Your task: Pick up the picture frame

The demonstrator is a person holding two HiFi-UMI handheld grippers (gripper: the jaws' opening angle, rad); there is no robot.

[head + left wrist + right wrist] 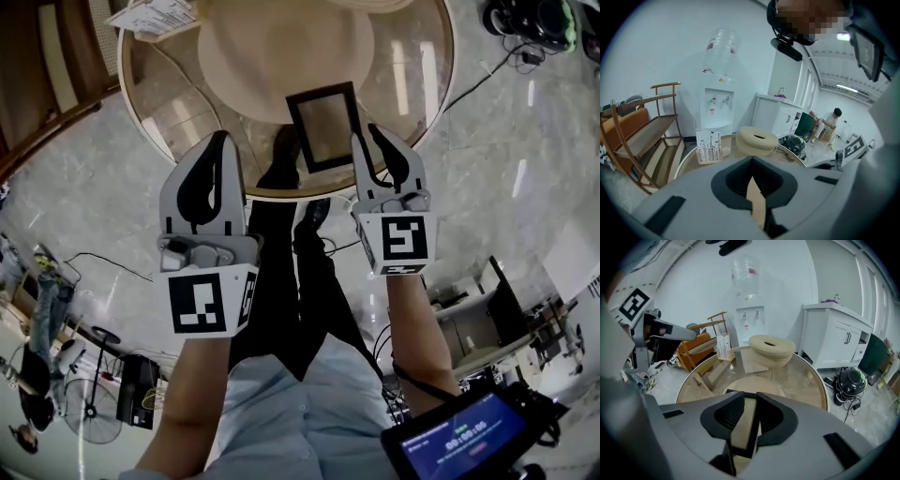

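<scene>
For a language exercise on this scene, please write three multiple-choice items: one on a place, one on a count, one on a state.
1. Where does the black rectangular picture frame lie?
A. on the round wood-rimmed glass table
B. on the floor
C. on a chair
2. How many hand-held grippers show in the head view?
A. one
B. two
C. three
3. How do the jaws of the right hand-held gripper stand?
A. apart
B. pressed together
C. shut on a cable
Key: 1 A, it lies on the glass; 2 B, the left hand-held gripper and the right one flank the frame; 3 A, a gap shows between them.
</scene>
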